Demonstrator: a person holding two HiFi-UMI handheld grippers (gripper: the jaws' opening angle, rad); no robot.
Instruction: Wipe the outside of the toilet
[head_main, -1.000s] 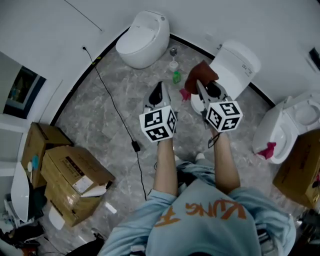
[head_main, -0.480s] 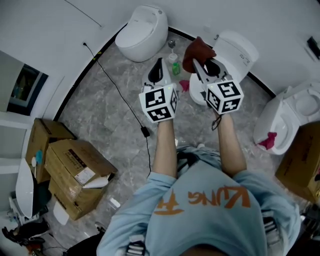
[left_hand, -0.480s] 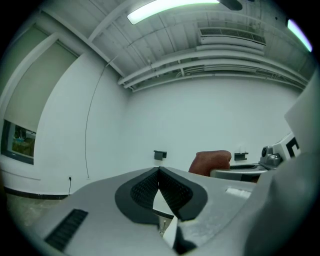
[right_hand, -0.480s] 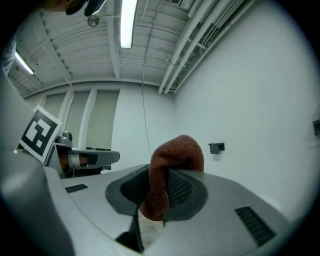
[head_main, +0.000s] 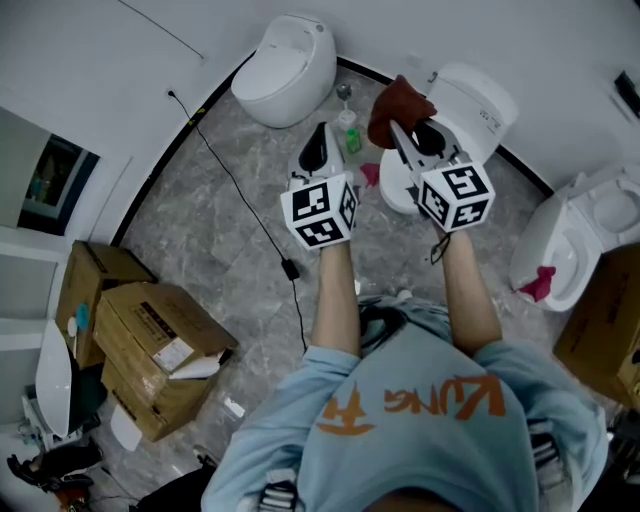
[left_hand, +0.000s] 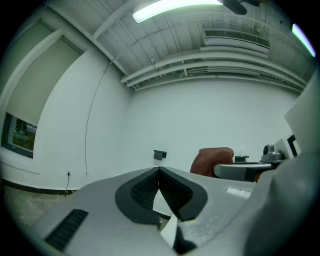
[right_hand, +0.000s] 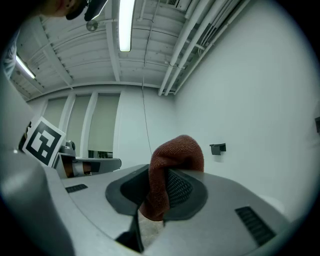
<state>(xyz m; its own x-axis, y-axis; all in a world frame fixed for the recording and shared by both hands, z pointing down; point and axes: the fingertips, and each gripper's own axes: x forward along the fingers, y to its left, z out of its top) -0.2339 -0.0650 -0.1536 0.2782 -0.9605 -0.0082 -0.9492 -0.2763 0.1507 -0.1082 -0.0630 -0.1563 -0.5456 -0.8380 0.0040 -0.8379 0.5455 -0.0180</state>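
- Head view: right tool (head_main: 398, 135) holds the rust-red cloth (head_main: 400, 100) above the white toilet (head_main: 485, 105), left tool (head_main: 318, 140) beside
- Left gripper view: left tool (left_hand: 159, 172) closed, empty
- Right gripper view: right tool (right_hand: 161, 192) clamped on the rust-red cloth (right_hand: 175, 155); pressing it flat on the shell should wipe best

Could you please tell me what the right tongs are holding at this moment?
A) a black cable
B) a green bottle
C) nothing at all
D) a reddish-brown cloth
D: in the right gripper view the right tongs are closed on a reddish-brown cloth, which bunches up above their tips.
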